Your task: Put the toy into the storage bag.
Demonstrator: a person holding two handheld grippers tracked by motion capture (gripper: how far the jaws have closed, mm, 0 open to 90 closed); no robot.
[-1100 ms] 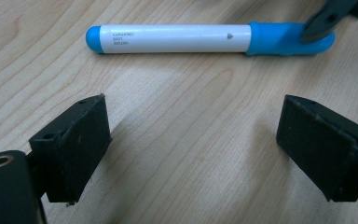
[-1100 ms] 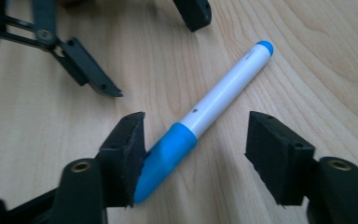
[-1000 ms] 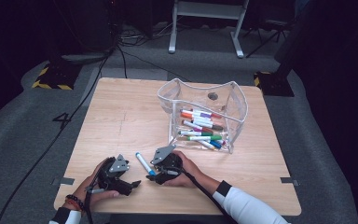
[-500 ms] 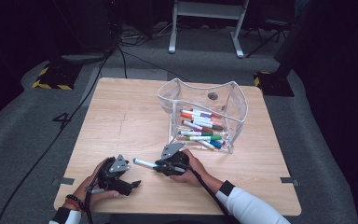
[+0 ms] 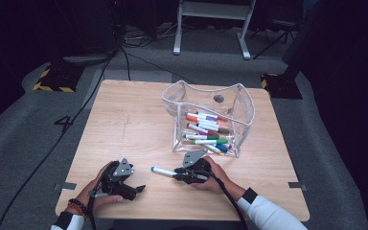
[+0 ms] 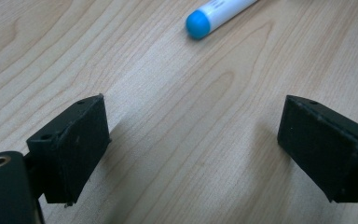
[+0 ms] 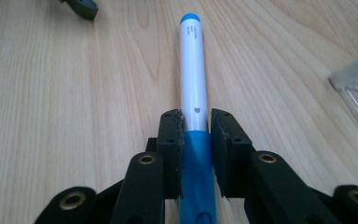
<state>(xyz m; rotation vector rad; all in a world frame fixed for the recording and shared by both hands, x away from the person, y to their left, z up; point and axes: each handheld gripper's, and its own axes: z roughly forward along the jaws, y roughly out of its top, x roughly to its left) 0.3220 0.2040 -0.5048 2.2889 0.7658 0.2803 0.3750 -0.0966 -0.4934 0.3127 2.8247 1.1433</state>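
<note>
Table (image 5: 124,124): light wood; I see both my grippers working near its front edge.
Pouch (image 5: 210,117): clear plastic, standing open right of centre, many coloured markers lying inside.
Right gripper (image 5: 178,174): I have its jaws clamped tight on the blue marker, just in front of the pouch.
Left gripper (image 5: 136,189): my jaws stand wide apart and hold nothing, low over bare wood near the front left.
Blue marker (image 7: 193,79): white barrel, blue end pointing toward my left gripper, a short gap between them.
</note>
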